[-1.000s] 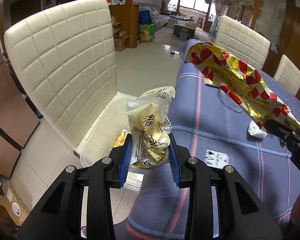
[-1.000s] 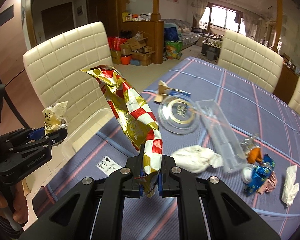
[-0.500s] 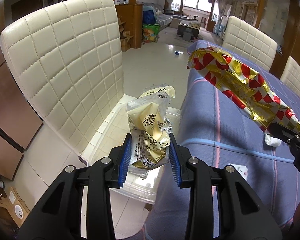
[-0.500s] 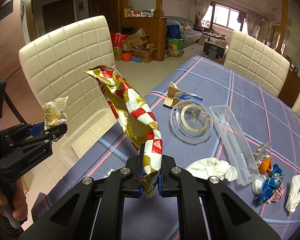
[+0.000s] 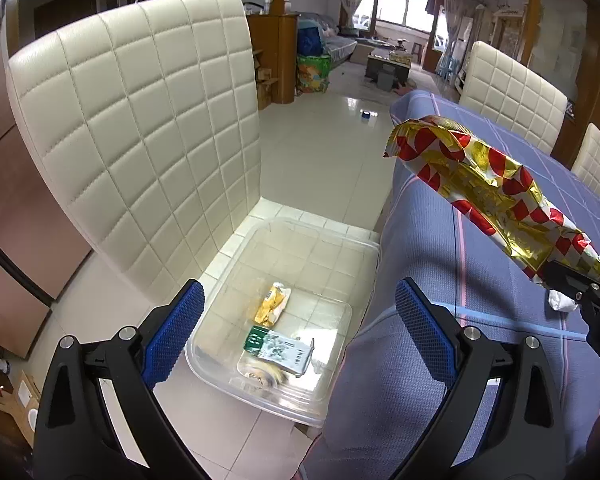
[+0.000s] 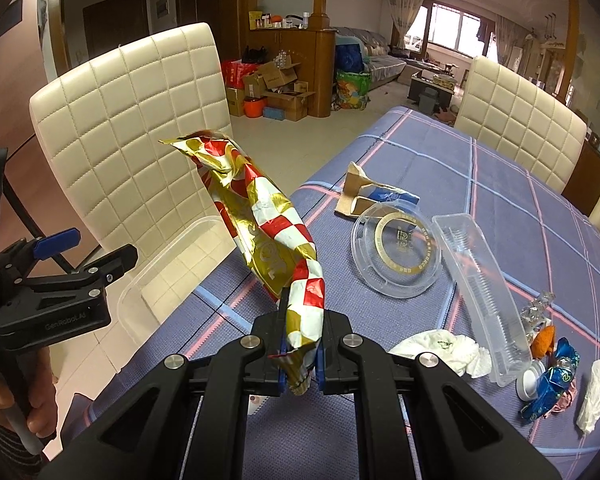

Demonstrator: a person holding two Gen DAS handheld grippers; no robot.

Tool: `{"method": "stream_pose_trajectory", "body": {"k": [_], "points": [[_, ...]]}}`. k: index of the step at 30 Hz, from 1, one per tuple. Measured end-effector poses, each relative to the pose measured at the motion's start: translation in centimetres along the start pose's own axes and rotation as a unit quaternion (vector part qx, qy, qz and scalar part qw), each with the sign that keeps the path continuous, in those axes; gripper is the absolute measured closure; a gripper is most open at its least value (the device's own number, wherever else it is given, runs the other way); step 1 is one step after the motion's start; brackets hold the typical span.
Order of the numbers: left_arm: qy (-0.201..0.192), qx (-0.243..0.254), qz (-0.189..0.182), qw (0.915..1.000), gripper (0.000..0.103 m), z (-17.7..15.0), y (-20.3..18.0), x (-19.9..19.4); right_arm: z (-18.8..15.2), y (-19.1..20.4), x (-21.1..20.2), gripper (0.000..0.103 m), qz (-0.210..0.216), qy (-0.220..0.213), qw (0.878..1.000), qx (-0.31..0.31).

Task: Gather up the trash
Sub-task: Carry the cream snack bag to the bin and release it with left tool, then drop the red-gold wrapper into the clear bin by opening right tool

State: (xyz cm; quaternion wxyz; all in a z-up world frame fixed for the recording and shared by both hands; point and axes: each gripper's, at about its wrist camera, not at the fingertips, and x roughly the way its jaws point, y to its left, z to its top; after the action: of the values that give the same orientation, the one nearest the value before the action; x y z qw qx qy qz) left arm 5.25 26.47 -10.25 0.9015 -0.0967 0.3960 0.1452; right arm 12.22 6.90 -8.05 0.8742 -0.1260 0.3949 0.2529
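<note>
The left gripper [image 5: 298, 324] hangs above the clear plastic bin [image 5: 300, 236] on the seat of the cream quilted chair [image 5: 140, 140], its blue-padded jaws opening with nothing between them. Inside the bin lie a yellow wrapper [image 5: 274, 304], a green-and-white packet [image 5: 280, 350] and a blurred crumpled bag [image 5: 266, 376] at its near wall. Right of the bin, above the blue plaid tablecloth [image 5: 440, 360], the right gripper [image 5: 572, 282] pinches a red-and-gold foil bag [image 5: 480, 188].
</note>
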Motion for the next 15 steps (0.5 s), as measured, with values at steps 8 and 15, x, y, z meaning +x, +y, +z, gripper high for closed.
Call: {"method": "stream_pose_trajectory", "body": {"k": [8,15], "points": [[0.004,-0.007,0.011,0.9999,0.008,-0.7,0.7,-0.2,0.3,1.1,0.4,0.093,0.008,0.004,1.000,-0.014],[0.009,-0.016,0.020,0.9996,0.008,-1.3,1.7,-0.2,1.0,3.0,1.2,0.092,0.022,0.001,0.999,-0.040]]}}
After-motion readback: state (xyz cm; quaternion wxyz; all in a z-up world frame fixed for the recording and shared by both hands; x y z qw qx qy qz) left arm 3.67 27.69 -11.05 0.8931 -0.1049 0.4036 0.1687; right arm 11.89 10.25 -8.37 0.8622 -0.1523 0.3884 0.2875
